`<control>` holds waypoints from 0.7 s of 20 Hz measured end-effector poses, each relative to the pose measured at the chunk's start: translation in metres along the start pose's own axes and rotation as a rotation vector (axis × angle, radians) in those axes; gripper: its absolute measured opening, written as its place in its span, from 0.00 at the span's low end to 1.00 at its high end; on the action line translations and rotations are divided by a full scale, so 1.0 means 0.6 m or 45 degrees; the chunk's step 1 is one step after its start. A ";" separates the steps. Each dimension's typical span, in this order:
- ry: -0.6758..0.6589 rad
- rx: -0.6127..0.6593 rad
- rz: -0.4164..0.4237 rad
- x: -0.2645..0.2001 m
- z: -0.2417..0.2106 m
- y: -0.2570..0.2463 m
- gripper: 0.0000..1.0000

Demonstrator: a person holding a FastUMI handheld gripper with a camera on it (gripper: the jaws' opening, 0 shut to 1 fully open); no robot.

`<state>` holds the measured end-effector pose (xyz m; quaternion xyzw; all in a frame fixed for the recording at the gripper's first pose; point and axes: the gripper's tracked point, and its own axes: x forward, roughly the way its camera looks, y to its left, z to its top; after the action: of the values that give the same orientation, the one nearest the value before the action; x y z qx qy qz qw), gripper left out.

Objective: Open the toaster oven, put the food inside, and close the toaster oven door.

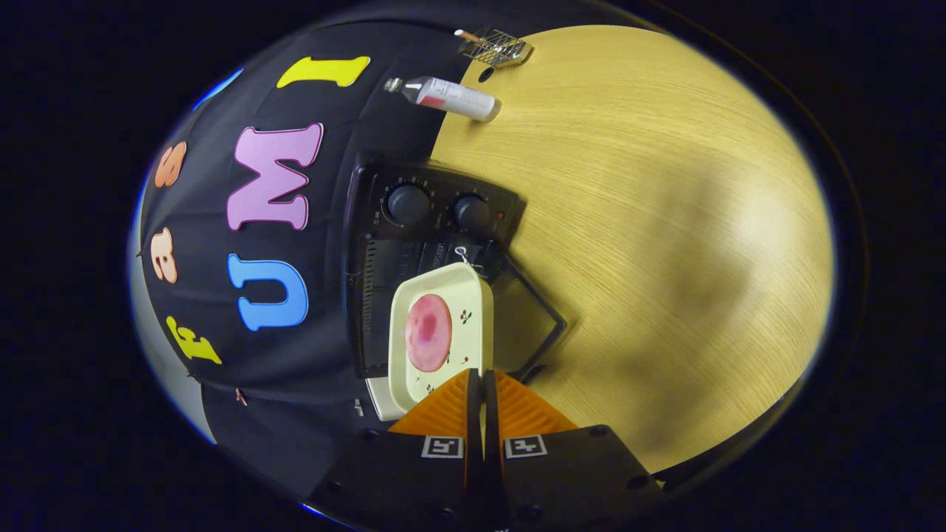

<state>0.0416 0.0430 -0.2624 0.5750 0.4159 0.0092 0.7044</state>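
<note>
My gripper (477, 374) is shut on the near rim of a cream square plate (473, 307) with small flower prints. A round pink slice of food (429, 332) lies on the plate. Just beyond the fingers stands the black toaster oven (373, 295), with two round knobs (409, 204) on its panel. Its glass door (529, 318) hangs open, folded down toward the wooden table. The plate is held in front of the oven's open mouth, its far edge reaching over the opening. The oven's inside is mostly hidden behind the plate.
The oven stands at the edge of a light wooden table (650, 222), against the black cloth wall. A white tube-shaped bottle (452, 97) lies beyond the oven. Farther off sits a small wire rack with a handle (494, 46).
</note>
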 end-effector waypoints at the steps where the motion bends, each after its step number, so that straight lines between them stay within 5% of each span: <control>1: 0.007 0.012 0.004 0.019 0.002 0.006 0.06; 14: -0.094 0.070 0.069 0.189 0.030 0.085 0.06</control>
<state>0.1501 0.1018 -0.2858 0.6051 0.3741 -0.0042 0.7027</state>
